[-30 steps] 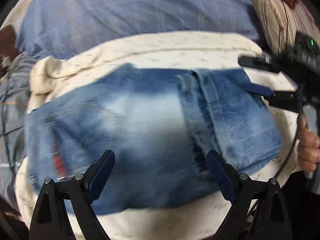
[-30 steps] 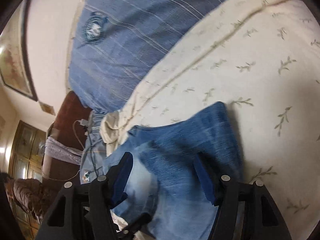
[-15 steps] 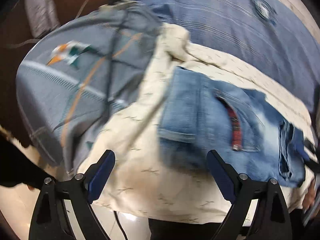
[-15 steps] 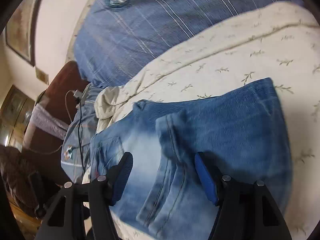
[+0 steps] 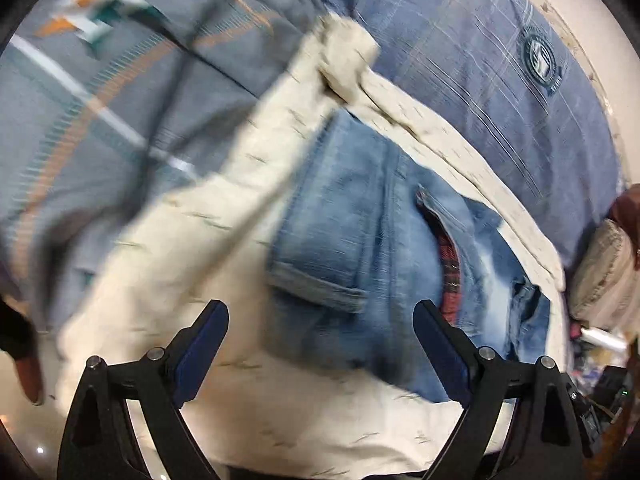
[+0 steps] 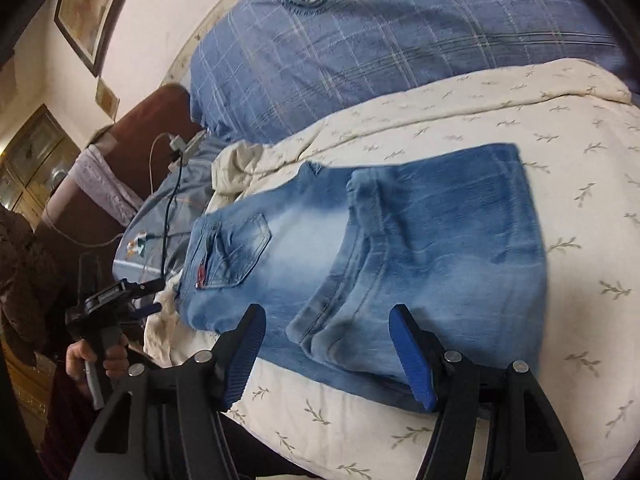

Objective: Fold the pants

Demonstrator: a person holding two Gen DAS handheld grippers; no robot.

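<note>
The faded blue jeans (image 6: 400, 248) lie folded into a compact rectangle on the cream leaf-print sheet (image 6: 580, 184). The leg ends are folded over the seat; a back pocket with a red tab faces up at the left. In the left wrist view the jeans (image 5: 360, 240) show the waistband end and a red plaid lining. My left gripper (image 5: 320, 344) is open and empty, above the waist end; it also shows in the right wrist view (image 6: 140, 296). My right gripper (image 6: 332, 352) is open and empty, above the near edge of the folded legs.
A blue plaid duvet (image 6: 400, 60) with a round crest lies behind the sheet. A grey patterned cloth (image 5: 100, 120) with a black cable (image 6: 170, 216) lies left of the jeans. A brown armchair (image 6: 140, 132) and framed pictures stand beyond. A patterned cushion (image 5: 600, 272) sits at the right.
Both grippers have pulled back from the jeans. The left one swung left toward the waist end, bringing the grey cloth into view. The right one rose, so the whole folded jeans now show.
</note>
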